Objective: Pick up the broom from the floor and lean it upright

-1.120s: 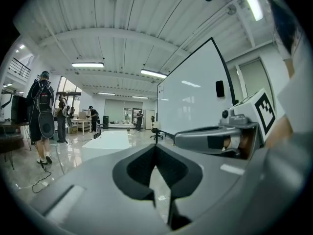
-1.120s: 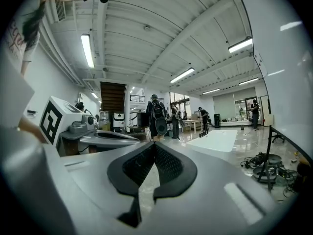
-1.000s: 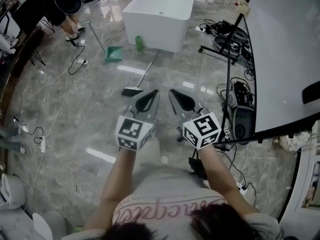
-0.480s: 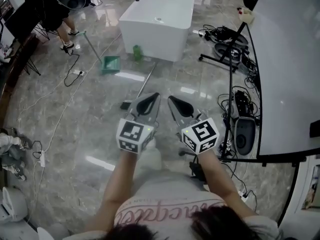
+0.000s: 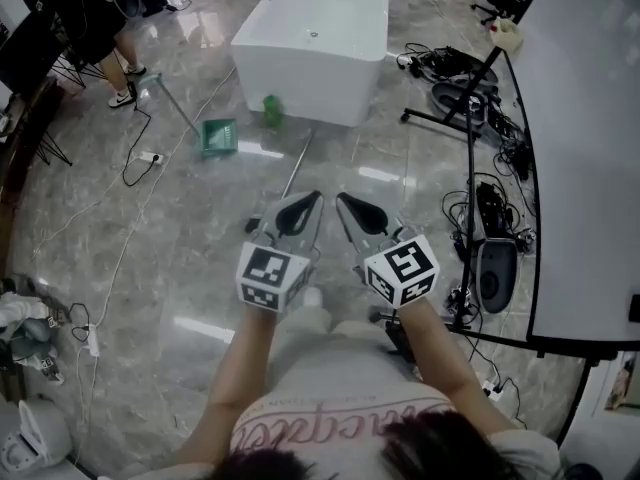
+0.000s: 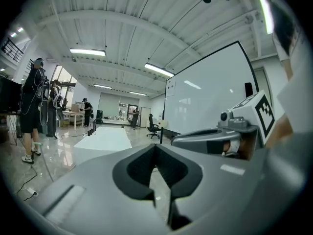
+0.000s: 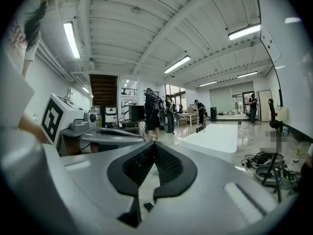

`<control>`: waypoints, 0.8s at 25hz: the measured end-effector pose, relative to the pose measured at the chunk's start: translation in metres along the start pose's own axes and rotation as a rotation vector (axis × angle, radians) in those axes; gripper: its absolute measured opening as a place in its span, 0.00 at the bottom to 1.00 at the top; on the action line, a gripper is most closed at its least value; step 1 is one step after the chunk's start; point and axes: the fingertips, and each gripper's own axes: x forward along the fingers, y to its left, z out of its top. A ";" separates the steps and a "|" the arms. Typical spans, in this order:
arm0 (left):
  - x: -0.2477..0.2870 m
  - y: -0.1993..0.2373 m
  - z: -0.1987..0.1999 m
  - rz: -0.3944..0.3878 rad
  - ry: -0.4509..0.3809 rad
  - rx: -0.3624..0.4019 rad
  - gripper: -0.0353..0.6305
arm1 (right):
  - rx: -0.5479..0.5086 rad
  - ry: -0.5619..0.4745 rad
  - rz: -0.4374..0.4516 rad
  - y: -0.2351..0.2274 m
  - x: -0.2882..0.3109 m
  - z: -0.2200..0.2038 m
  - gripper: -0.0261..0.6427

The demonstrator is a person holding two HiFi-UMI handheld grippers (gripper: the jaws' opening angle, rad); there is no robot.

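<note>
Approach phase: best to open the jaws early, drop low and take the handle mid-length so it swings up cleanly. Left gripper (image 5: pixel 303 206) and right gripper (image 5: pixel 352 208) are both pinched shut, empty, well short of the white table (image 5: pixel 310 48); the broom (image 5: pixel 293 168) lies flat between them and it
</note>
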 end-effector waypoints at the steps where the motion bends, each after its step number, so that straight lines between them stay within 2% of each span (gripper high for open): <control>1: 0.003 0.006 -0.002 -0.002 0.006 -0.003 0.05 | 0.003 0.002 -0.001 -0.002 0.006 0.000 0.04; 11: 0.041 0.061 0.000 0.009 0.009 -0.030 0.05 | 0.025 0.003 -0.053 -0.051 0.047 0.015 0.04; 20: 0.088 0.095 -0.003 0.026 0.048 -0.036 0.05 | 0.055 0.022 0.006 -0.086 0.094 0.013 0.04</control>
